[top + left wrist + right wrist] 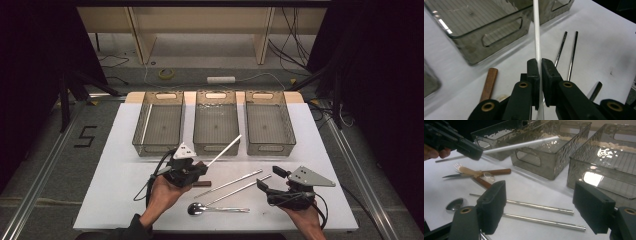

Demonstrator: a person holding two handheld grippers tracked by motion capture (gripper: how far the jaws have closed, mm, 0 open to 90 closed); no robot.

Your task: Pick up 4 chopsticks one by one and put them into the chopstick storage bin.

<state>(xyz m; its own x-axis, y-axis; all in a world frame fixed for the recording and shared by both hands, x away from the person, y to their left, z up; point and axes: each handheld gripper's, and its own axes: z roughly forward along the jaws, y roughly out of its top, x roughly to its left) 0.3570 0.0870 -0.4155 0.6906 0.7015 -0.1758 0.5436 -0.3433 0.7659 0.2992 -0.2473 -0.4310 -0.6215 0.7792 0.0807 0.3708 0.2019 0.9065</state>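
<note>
Your left gripper (196, 169) is holding a long white plastic chopstick (224, 150), its jaws closed on the stick near its lower end. Most of the length is projecting forward and upward beyond the jaws, toward the middle one of three smoked transparent plastic bins (216, 126). In the left gripper view the white stick (537, 37) is running straight up out of the narrow slot between the two black pads, and its far end is passing over the rim of a bin (489, 32).

Your right gripper (267, 180) is waiting with its jaws wide and nothing between them. Just ahead of those jaws two slim steel chopsticks (541, 213) are lying side by side on the white tabletop (125, 175). A steel spoon (200, 208) is lying between the two grippers.

Risks from here, as judgements:
- The grip is sitting far from the stick's middle, so the long free end is likely acting as a lever. A quick turn of your hand could swing or pivot it between the pads.
- The smooth round plastic could be slipping lengthwise if the squeeze is relaxing early, dropping the stick short of the bin.
- The tip could be striking the bin's near wall and nudging the bin or knocking the stick askew.
- A wooden-handled utensil (489, 83) is lying beside and below the left jaws. A low sweep of that gripper could be scattering it.
</note>
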